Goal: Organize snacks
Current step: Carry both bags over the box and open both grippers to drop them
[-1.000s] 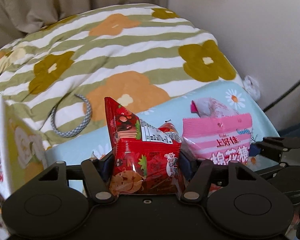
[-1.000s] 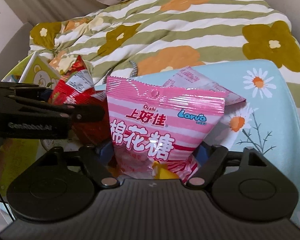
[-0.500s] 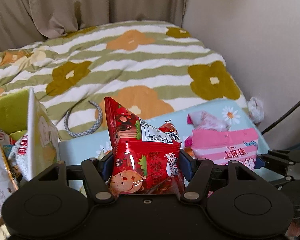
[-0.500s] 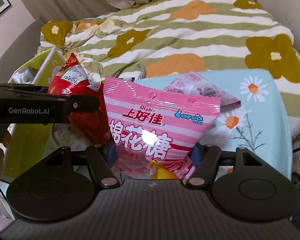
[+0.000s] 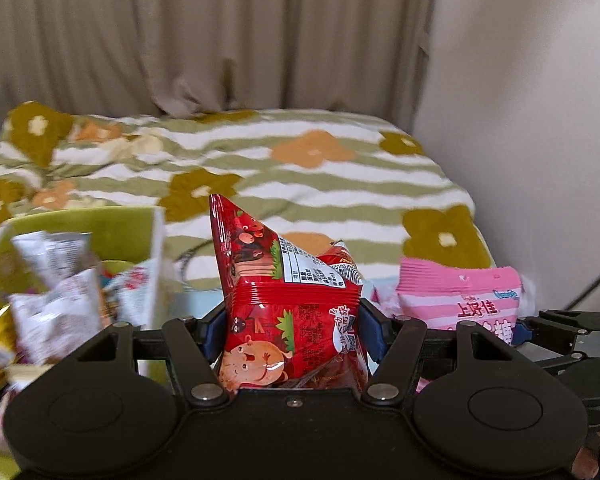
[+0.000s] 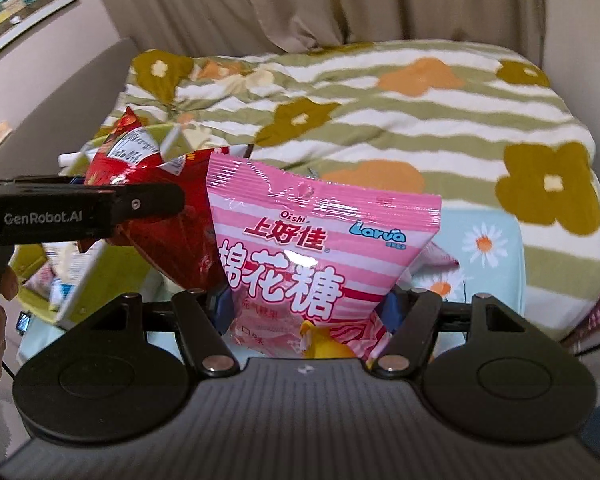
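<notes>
My left gripper (image 5: 292,332) is shut on a red snack packet (image 5: 292,300) and holds it up in the air; the packet also shows in the right wrist view (image 6: 172,236). My right gripper (image 6: 306,312) is shut on a pink marshmallow packet (image 6: 312,256), also lifted, just right of the red one; it shows in the left wrist view (image 5: 460,300). A green box (image 5: 116,232) holding several snack packets sits at the left, below and beside the red packet. Its wall shows in the right wrist view (image 6: 100,276).
A bed with a green striped flower quilt (image 5: 300,168) lies ahead. A light blue daisy-print surface (image 6: 488,248) is below the packets, with another pink packet (image 6: 440,256) on it. Curtains and a wall close the back and right.
Both grippers have risen and tilted up with their packets. The left one has moved left, so the green box now shows more fully beside the red packet.
</notes>
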The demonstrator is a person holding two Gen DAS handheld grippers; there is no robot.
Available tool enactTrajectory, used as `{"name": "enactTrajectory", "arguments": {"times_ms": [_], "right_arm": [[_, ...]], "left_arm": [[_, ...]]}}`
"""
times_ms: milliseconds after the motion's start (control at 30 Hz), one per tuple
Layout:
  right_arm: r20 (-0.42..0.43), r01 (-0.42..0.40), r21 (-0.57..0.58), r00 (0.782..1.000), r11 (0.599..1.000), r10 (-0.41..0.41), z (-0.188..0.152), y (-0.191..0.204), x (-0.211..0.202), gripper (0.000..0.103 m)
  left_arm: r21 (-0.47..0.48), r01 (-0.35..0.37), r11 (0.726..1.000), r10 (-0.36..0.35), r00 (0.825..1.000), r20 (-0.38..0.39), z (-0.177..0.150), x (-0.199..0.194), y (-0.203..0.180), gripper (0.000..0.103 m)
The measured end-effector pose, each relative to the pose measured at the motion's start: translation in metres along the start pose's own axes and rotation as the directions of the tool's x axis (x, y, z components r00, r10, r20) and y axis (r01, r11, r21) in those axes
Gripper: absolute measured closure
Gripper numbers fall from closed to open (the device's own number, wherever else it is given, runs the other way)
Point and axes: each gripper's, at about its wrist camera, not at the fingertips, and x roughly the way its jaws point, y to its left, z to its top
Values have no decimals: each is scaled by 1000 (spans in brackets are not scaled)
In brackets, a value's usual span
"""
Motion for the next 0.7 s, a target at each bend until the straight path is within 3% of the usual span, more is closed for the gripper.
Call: {"name": "enactTrajectory", "arguments": {"times_ms": [367,567,700], "right_arm": [[19,-152,-145,988,978,156,42,62,-15,20],[43,-187,-185,979,965,198,63,113,-10,20],[65,-184,-181,978,966,198,76,151,2,20]], "left_arm": [[-163,-164,973,181,979,96,7,-71,64,34],[-214,-203,956,232,965,121,9,-95,120,34],[-229,-194,954,226,966,123,15,-99,164,34]]}}
